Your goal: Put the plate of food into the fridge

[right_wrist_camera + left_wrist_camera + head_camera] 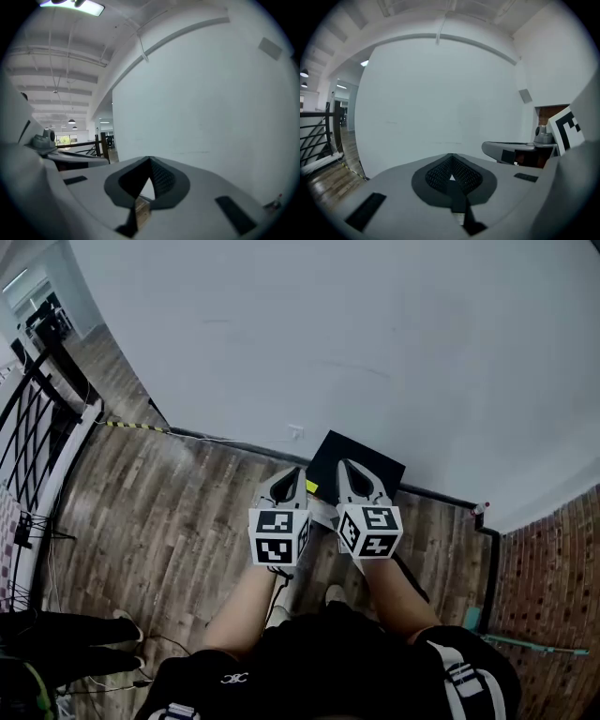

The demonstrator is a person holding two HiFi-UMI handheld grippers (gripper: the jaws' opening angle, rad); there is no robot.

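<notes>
Plainly, the plate of food shows in none of the three views, so neither its place nor the way its long axis runs can be told. The left gripper (292,474) and the right gripper (349,470) are held side by side in front of the person's body, both aimed roughly level at a plain white wall (375,334). Each has its jaws clenched tip to tip with nothing between them (each gripper's own view shows only a small triangular gap behind the meeting tips). Below them lies a wood-plank floor (169,512), and a flat black slab (361,454) rests at the foot of the wall, its near edge covered by the grippers, so what it is stays unclear. A dark railing (33,418) runs along the left edge of the head view, a yellow-and-black strip (131,426) marks the floor near the wall's corner, and a brick surface (553,596) fills the lower right. The right gripper view takes in a white beamed ceiling with a lamp (72,5) cut off at the frame's top.
</notes>
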